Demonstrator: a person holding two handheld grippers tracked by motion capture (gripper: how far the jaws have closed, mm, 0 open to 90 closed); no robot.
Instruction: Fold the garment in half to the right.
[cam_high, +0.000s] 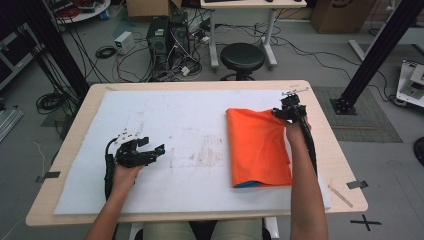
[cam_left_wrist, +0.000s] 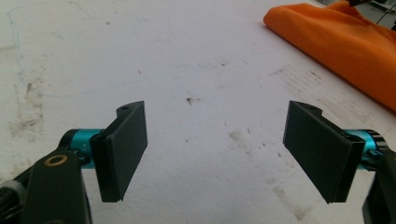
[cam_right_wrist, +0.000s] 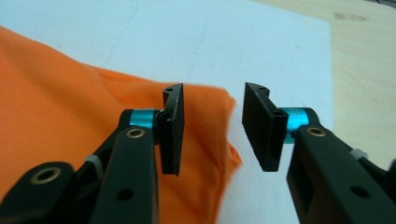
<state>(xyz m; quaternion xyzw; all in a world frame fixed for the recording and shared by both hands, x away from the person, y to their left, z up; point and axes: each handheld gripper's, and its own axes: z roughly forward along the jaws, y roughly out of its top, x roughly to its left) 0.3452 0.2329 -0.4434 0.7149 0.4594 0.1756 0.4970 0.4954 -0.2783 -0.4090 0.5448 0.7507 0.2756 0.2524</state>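
A folded orange cloth (cam_high: 257, 145) lies on the right half of the white mat (cam_high: 175, 110), with a sliver of blue showing at its near edge. My right gripper (cam_high: 278, 113) is at the cloth's far right corner. In the right gripper view its jaws (cam_right_wrist: 210, 128) stand open, apart from the orange cloth (cam_right_wrist: 70, 93), whose corner lies just behind and under them; nothing is pinched. My left gripper (cam_high: 151, 145) rests low over the bare mat at the left. Its jaws (cam_left_wrist: 215, 144) are wide open and empty, and the orange cloth (cam_left_wrist: 345, 46) lies far off at the upper right.
The white mat covers most of a wooden table (cam_high: 345, 170), leaving a bare wooden margin at the right. A black stool (cam_high: 242, 57) stands beyond the far edge, with computers and cables on the floor behind it.
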